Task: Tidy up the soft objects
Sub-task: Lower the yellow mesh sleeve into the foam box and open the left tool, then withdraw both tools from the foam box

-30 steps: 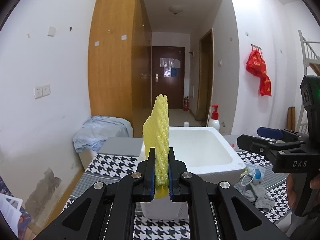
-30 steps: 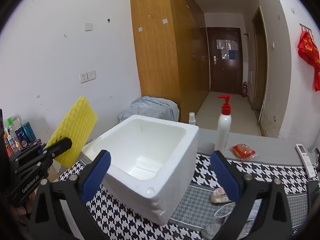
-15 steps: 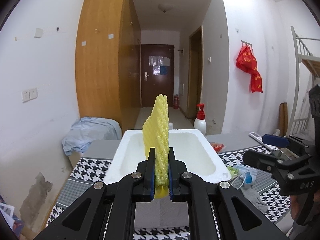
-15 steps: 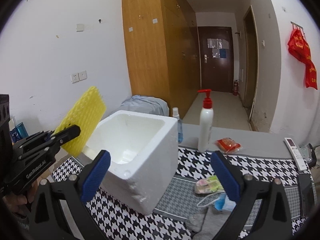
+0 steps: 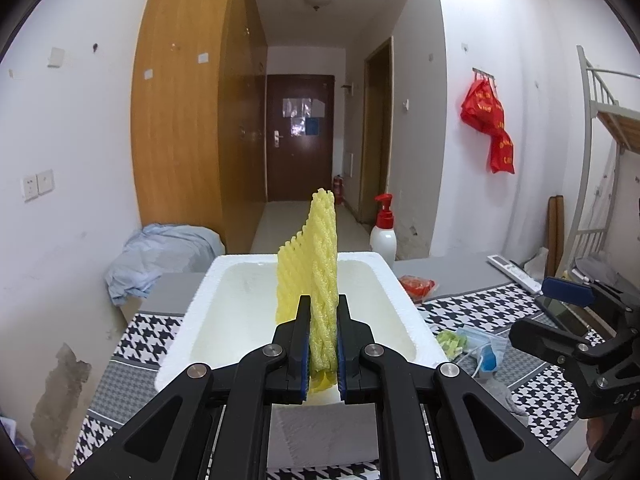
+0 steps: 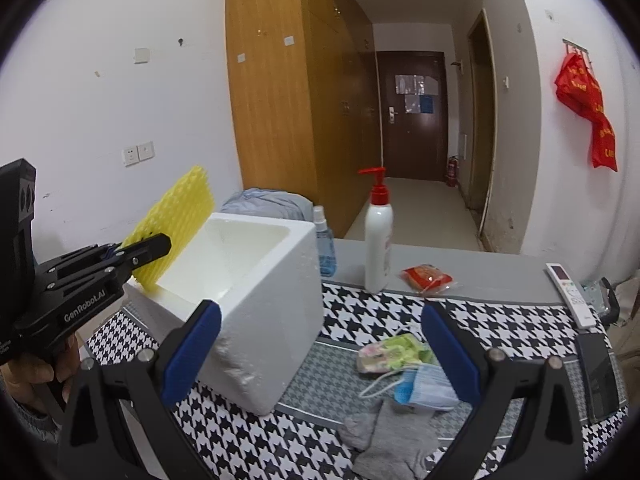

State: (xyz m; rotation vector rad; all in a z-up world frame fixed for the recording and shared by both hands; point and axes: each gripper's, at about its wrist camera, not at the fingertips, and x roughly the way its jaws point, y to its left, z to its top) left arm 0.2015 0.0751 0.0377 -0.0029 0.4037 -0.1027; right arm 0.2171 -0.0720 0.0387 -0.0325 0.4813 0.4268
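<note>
My left gripper (image 5: pixel 323 344) is shut on a yellow foam net sheet (image 5: pixel 318 264) and holds it upright over the near rim of a white foam box (image 5: pixel 400 300). In the right wrist view the left gripper (image 6: pixel 160 246) and the yellow sheet (image 6: pixel 176 220) show at the left rim of the box (image 6: pixel 276 320). My right gripper (image 6: pixel 316 348) is open and empty above the table, right of the box. A grey sock (image 6: pixel 392 444), a blue face mask (image 6: pixel 426 386) and a green-pink cloth (image 6: pixel 394 354) lie on the table under it.
The table has a black-and-white houndstooth cover (image 6: pixel 500 328). A white pump bottle (image 6: pixel 378 240), a blue spray bottle (image 6: pixel 325 244), a red snack packet (image 6: pixel 426 276), a remote (image 6: pixel 570 294) and a phone (image 6: pixel 598 376) are on it. A blue cloth heap (image 5: pixel 160 252) lies behind.
The left gripper has brought the yellow sheet over the foam box, now centred ahead. The right gripper has swung right, away from the box, over the mask and sock.
</note>
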